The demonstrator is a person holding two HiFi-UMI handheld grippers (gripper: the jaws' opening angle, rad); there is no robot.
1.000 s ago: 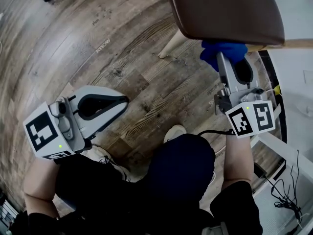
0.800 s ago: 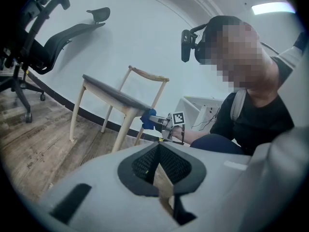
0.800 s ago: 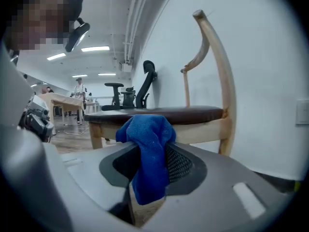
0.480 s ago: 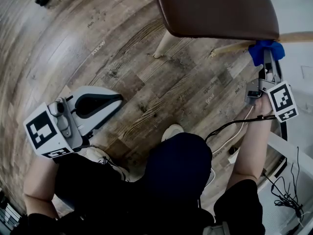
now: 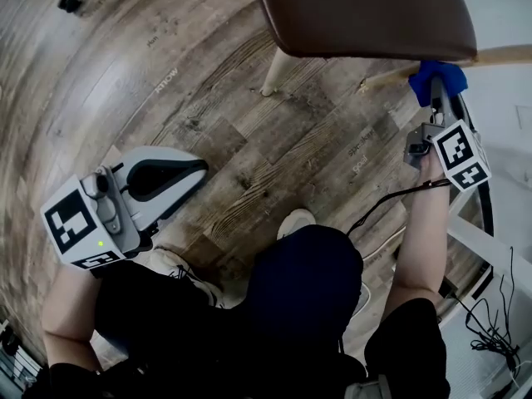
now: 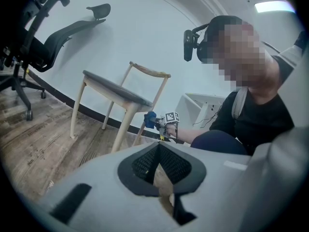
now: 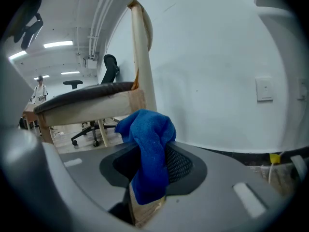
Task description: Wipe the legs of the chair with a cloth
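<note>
A chair with a brown seat (image 5: 366, 15) and pale wooden legs stands on the plank floor. My right gripper (image 5: 435, 94) is shut on a blue cloth (image 5: 438, 75). It holds the cloth against the rear leg (image 5: 395, 78) just under the seat, near the wall. In the right gripper view the cloth (image 7: 150, 144) bulges out of the jaws, with the pale chair post (image 7: 143, 57) rising right behind it. My left gripper (image 5: 198, 171) hangs low at the left over the floor, shut and empty. From the left gripper view (image 6: 158, 146) I see the whole chair (image 6: 116, 88) and the cloth (image 6: 150, 120) beside its leg.
A white wall with a dark baseboard (image 5: 474, 140) runs close behind the chair. Cables (image 5: 490, 339) and a white frame (image 5: 490, 252) lie at the right. The person's shoe (image 5: 295, 221) and knees fill the foreground. A black office chair (image 6: 43, 37) stands far left.
My right gripper has carried the cloth to the right, from under the seat's front edge to the rear leg by the wall. The left gripper has stayed where it was.
</note>
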